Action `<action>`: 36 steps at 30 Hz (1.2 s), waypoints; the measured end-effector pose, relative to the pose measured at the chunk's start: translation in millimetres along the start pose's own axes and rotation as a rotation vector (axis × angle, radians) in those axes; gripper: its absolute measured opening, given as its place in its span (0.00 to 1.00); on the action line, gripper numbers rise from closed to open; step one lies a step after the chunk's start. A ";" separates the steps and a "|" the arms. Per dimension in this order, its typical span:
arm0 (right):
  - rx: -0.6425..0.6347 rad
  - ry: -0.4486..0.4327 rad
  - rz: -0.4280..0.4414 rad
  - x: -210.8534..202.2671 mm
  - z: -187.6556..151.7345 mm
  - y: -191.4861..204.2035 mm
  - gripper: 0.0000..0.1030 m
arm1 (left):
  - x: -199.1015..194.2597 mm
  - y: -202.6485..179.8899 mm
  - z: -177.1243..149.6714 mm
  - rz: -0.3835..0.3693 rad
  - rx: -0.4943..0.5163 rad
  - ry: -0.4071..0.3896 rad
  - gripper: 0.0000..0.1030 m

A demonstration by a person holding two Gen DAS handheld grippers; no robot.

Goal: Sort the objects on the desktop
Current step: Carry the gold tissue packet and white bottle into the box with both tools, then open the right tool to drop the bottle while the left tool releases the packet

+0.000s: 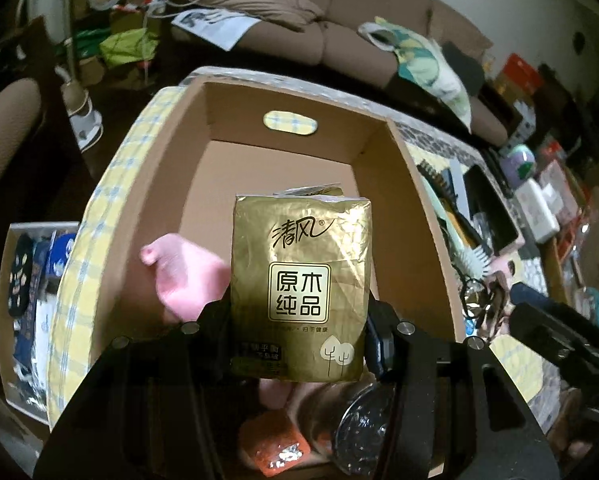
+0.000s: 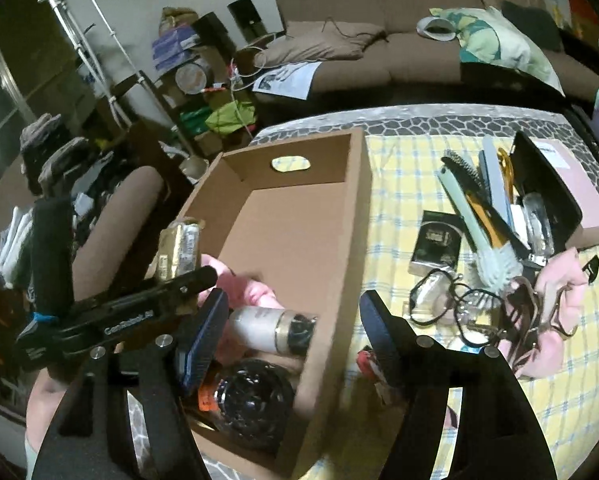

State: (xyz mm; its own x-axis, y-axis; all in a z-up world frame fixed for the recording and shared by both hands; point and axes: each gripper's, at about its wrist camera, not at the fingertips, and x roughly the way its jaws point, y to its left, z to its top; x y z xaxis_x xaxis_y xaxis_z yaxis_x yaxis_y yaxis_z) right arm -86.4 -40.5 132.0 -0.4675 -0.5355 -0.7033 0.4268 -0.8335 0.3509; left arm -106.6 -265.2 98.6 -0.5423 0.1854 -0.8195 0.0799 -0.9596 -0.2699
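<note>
A gold tissue pack [image 1: 299, 272] with printed characters stands upright between the pads of my left gripper [image 1: 299, 328], which is shut on its lower half. It hangs over the open cardboard box [image 1: 283, 108]. In the right wrist view the same pack [image 2: 179, 248] and left gripper [image 2: 187, 276] sit at the box's left wall. My right gripper [image 2: 293, 340] is open over the near right wall of the box [image 2: 299, 168], with nothing between its pads. Inside the box lie a pink cloth [image 1: 183, 276], a white bottle [image 2: 267, 328] and a dark-lidded jar [image 2: 251, 400].
On the yellow checked cloth [image 2: 399, 184] right of the box lie a white brush [image 2: 495, 264], hair ties [image 2: 451, 300], a small dark box [image 2: 437, 244], a pink cloth [image 2: 559, 300] and a black-and-pink case [image 2: 555, 188]. A brown sofa [image 2: 379, 52] stands behind.
</note>
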 end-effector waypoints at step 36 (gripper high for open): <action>-0.013 0.036 -0.009 -19.4 -11.4 -25.9 0.69 | -37.0 18.8 -27.0 0.118 -0.009 0.042 0.81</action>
State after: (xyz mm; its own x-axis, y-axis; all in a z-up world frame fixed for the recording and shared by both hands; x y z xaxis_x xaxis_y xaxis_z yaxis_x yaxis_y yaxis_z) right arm -79.6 -7.0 129.6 -0.4430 -0.5225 -0.7285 0.4331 -0.8362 0.3364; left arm -62.4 -284.5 110.2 -0.4930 0.0803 -0.8663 0.1490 -0.9732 -0.1750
